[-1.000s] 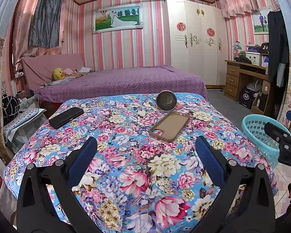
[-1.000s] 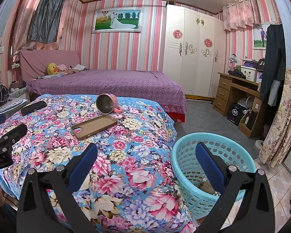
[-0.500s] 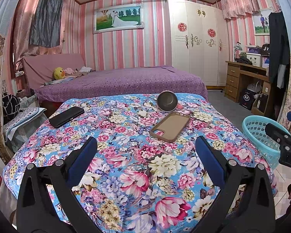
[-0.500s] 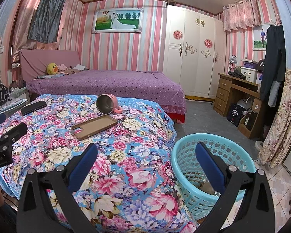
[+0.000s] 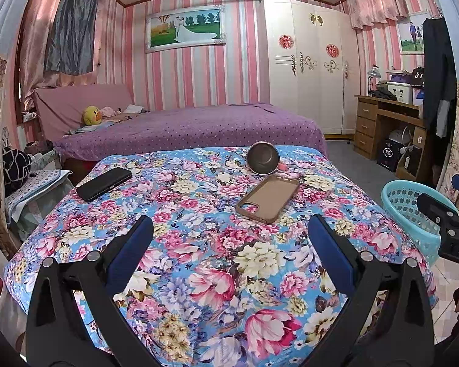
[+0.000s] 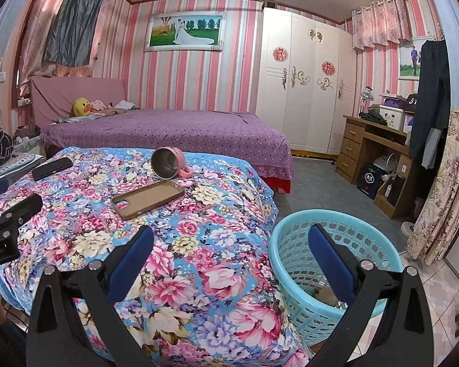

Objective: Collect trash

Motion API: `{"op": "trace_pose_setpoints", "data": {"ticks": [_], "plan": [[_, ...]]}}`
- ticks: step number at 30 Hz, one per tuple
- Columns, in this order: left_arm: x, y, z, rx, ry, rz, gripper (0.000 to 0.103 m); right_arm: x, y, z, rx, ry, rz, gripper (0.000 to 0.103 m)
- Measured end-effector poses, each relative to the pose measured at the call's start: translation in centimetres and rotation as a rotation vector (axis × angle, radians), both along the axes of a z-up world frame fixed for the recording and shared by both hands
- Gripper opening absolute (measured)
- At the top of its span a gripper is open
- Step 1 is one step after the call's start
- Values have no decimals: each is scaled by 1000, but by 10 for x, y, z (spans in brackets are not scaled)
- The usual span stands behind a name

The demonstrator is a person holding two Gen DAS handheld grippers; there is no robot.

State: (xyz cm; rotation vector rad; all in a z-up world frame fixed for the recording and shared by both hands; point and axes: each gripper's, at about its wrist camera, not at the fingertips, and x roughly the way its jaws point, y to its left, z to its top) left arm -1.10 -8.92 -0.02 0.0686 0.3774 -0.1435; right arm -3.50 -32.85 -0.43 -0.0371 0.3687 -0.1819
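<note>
Floral bed cover (image 5: 199, 244) fills mid-frame, unchanged from a second ago; left tongs (image 5: 229, 244) and right tongs (image 6: 229, 253) hang wide open, empty. Blue basket (image 6: 293, 263), lower right, already holds scraps; no trash visibly remains.

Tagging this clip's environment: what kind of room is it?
A home bedroom, most likely. A bed with a purple spread stands by the striped wall, a tall white wardrobe fills the corner, and a wooden desk sits beside it.
</note>
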Motion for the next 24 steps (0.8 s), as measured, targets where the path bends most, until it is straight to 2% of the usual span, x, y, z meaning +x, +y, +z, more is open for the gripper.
{"op": "trace_pose_setpoints", "data": {"ticks": [24], "plan": [[6, -4, -4, -6, 13, -1, 98, 1, 0, 0, 0, 0, -11, 99]]}}
